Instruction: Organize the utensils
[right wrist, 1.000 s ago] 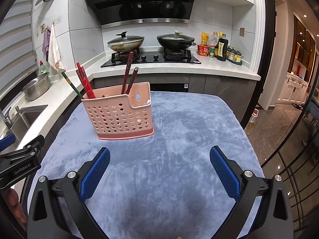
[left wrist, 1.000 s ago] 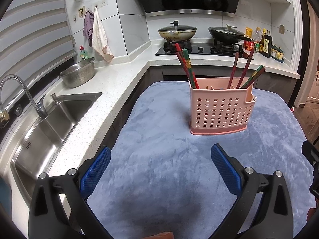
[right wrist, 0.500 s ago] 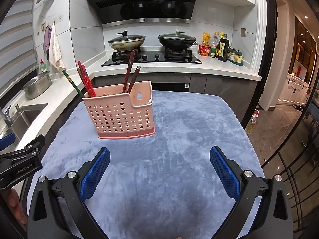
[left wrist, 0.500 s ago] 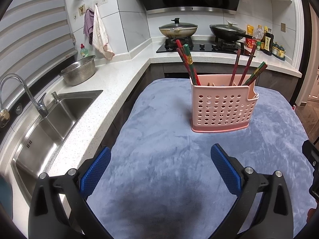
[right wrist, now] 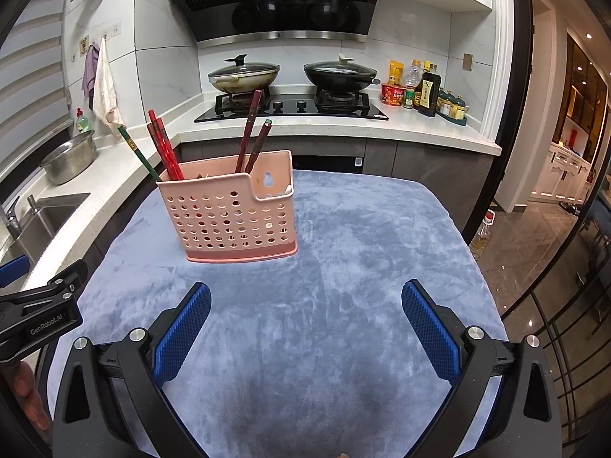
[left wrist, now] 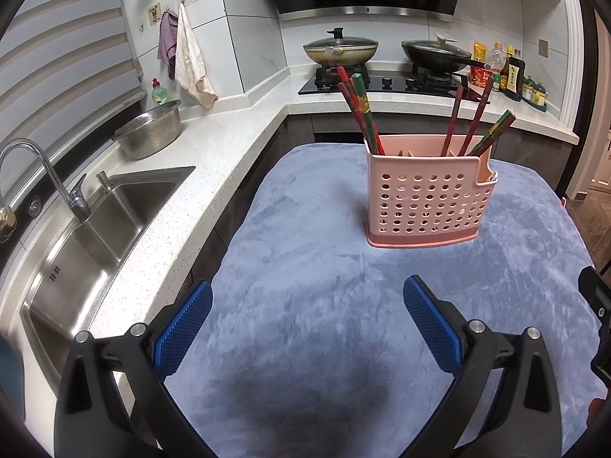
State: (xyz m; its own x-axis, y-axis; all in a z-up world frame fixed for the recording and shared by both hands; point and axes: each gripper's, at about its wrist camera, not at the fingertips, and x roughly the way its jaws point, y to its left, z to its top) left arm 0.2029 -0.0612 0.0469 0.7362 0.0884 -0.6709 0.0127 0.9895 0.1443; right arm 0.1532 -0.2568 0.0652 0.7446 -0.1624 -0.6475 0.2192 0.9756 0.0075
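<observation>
A pink perforated utensil basket [left wrist: 425, 198] stands upright on a blue-grey cloth [left wrist: 324, 305]; it also shows in the right wrist view [right wrist: 233, 217]. Several red and green chopsticks [left wrist: 359, 110] lean in its compartments, and they show in the right wrist view [right wrist: 164, 149] too. My left gripper [left wrist: 307, 315] is open and empty, held above the cloth short of the basket. My right gripper [right wrist: 305, 315] is open and empty, with the basket ahead to its left. The left gripper's body [right wrist: 34, 316] shows at the left edge of the right wrist view.
A steel sink [left wrist: 95, 225] with a tap and a metal colander [left wrist: 149, 133] lie on the counter to the left. A stove with two lidded pans [right wrist: 244, 76] and several bottles [right wrist: 424, 87] stand behind. The cloth's right edge drops to the floor [right wrist: 534, 236].
Both views have tilted or lowered slightly, so the basket sits a little lower in the frames. Both grippers stay open and empty.
</observation>
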